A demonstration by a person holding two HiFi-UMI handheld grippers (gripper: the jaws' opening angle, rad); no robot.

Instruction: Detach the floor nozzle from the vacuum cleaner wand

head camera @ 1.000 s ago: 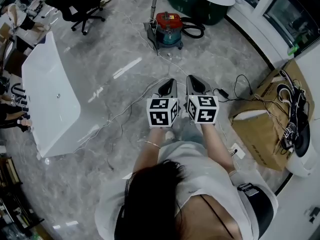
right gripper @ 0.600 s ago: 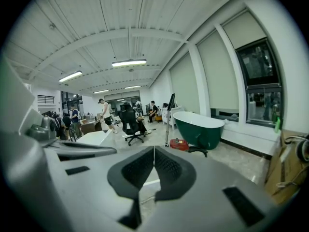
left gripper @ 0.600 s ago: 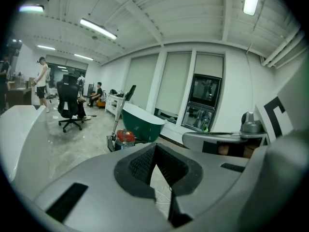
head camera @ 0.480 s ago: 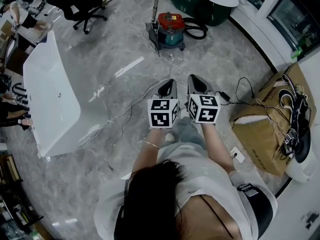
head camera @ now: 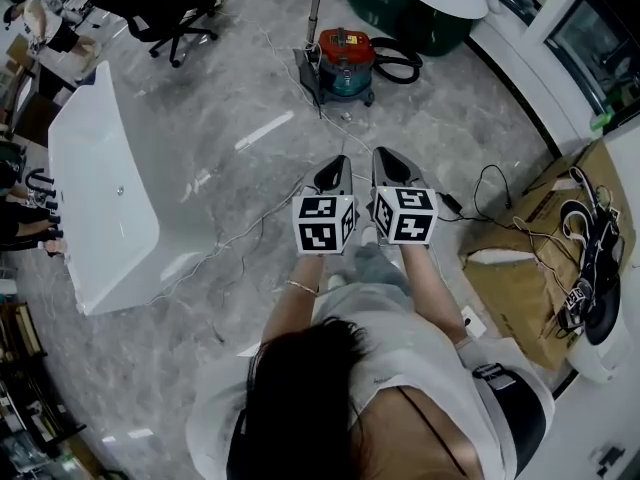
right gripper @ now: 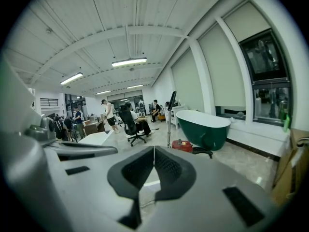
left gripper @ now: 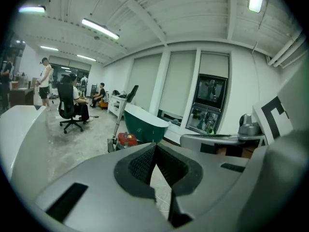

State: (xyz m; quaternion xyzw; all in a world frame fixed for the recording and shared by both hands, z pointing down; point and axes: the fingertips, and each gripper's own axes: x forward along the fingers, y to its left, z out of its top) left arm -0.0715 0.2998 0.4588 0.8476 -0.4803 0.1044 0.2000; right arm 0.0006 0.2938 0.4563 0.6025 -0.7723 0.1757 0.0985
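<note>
The red and teal vacuum cleaner stands on the marble floor far ahead. Its metal wand rises upright beside it, with the dark floor nozzle at its foot. My left gripper and right gripper are held side by side in mid-air, well short of the vacuum, both shut and empty. The left gripper view shows its shut jaws pointing toward the vacuum and wand. The right gripper points at the same vacuum and wand.
A white bathtub lies to the left and a green bathtub stands behind the vacuum. Cables trail across the floor. A cardboard box with wires sits at the right. An office chair and people are in the background.
Both grippers have advanced together toward the vacuum, still side by side. Their jaws stayed shut and nothing was touched.
</note>
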